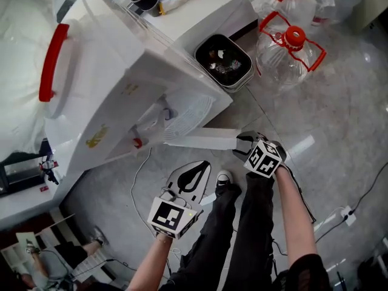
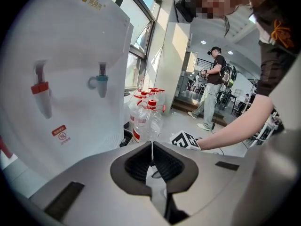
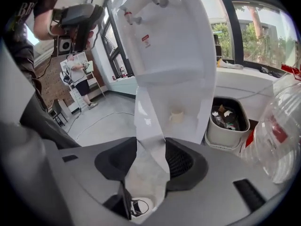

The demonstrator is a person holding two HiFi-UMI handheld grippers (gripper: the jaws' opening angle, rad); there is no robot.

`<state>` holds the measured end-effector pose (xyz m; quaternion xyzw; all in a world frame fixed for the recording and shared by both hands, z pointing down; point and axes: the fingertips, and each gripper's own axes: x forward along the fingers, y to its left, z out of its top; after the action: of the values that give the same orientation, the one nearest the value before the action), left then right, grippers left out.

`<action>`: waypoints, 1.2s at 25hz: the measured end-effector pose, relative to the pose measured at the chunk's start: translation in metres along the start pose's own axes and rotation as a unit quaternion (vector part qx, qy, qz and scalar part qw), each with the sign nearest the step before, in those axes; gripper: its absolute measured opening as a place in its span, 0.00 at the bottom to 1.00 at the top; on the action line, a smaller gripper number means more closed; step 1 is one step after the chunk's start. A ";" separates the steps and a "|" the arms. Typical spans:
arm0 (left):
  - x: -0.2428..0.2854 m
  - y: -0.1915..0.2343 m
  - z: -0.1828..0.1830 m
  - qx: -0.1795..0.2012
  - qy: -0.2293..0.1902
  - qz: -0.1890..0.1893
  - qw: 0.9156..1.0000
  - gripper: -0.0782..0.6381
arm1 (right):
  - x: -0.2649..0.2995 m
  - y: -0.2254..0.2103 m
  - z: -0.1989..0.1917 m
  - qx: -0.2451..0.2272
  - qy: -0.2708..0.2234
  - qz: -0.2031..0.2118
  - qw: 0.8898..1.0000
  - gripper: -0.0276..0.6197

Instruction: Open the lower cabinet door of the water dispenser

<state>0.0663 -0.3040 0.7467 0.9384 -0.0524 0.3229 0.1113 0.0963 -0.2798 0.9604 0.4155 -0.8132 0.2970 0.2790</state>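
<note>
The white water dispenser [image 1: 121, 71] stands at the left, seen from above. Its lower cabinet door [image 1: 203, 139] is swung out toward me, away from the body. My right gripper [image 1: 245, 143] holds the door's free edge. In the right gripper view the door panel [image 3: 150, 121] fills the gap between the jaws of that gripper [image 3: 151, 159], with the open cabinet [image 3: 177, 116] behind it. My left gripper [image 1: 205, 164] hangs lower, in front of the dispenser. Its jaws [image 2: 151, 147] are shut, nothing between them. It faces the red tap [image 2: 40, 88] and blue tap [image 2: 101, 81].
A waste bin [image 1: 223, 61] stands right of the dispenser, with large water bottles [image 1: 291, 50] beyond it. A white cable [image 1: 136, 187] runs across the floor and a power strip [image 1: 347, 214] lies at the right. Another person [image 2: 211, 88] stands far back.
</note>
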 end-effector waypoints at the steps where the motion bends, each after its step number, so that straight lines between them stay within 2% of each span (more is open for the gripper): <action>1: -0.002 -0.003 0.000 0.001 -0.001 -0.002 1.000 0.14 | 0.001 0.010 -0.004 0.004 0.003 0.004 1.000 0.36; 12: -0.038 -0.004 -0.022 0.033 0.008 -0.008 0.999 0.14 | 0.031 0.140 -0.024 0.021 0.027 0.060 0.998 0.35; 17: -0.058 -0.003 -0.041 0.058 0.028 -0.021 0.998 0.14 | 0.056 0.186 -0.019 0.062 0.012 0.073 0.995 0.34; 20: -0.068 0.000 -0.049 0.058 0.033 -0.019 0.998 0.14 | 0.070 0.210 -0.014 0.075 0.008 0.090 0.993 0.32; 25: -0.080 0.000 -0.051 0.053 0.032 -0.019 0.998 0.14 | 0.067 0.225 0.000 0.096 -0.009 0.082 0.992 0.32; 30: -0.090 -0.006 -0.036 0.064 0.030 -0.025 0.997 0.14 | 0.031 0.214 0.025 0.118 -0.043 0.052 0.991 0.31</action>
<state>-0.0250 -0.2873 0.7181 0.9345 -0.0052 0.3507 0.0607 -0.1046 -0.2116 0.9119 0.4150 -0.8042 0.3868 0.1774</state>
